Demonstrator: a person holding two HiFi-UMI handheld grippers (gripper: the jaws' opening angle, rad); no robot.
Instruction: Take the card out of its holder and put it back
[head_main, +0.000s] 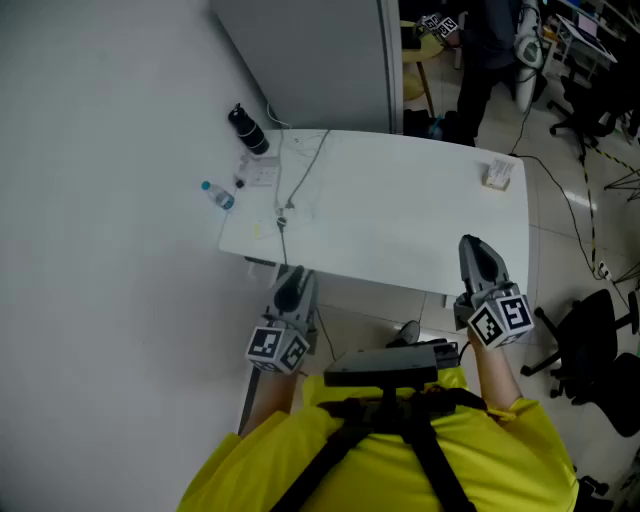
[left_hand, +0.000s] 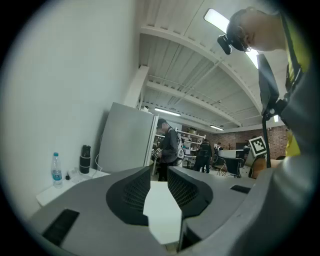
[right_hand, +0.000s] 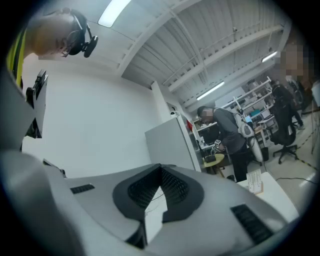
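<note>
The card in its small clear holder (head_main: 498, 174) stands near the far right corner of the white table (head_main: 400, 220); it also shows at the right of the right gripper view (right_hand: 255, 182). My left gripper (head_main: 291, 290) hangs at the table's near left edge, with its jaws a little apart and nothing between them (left_hand: 159, 172). My right gripper (head_main: 480, 262) is over the near right edge, well short of the holder. Its jaws meet at the tips (right_hand: 161, 167) and are empty.
A black flask (head_main: 248, 129), a small water bottle (head_main: 217, 194), papers and a thin cable (head_main: 290, 190) lie at the table's far left. A grey cabinet (head_main: 310, 50) stands behind. A person (head_main: 490, 50) stands beyond the table, and a black office chair (head_main: 590, 340) is at the right.
</note>
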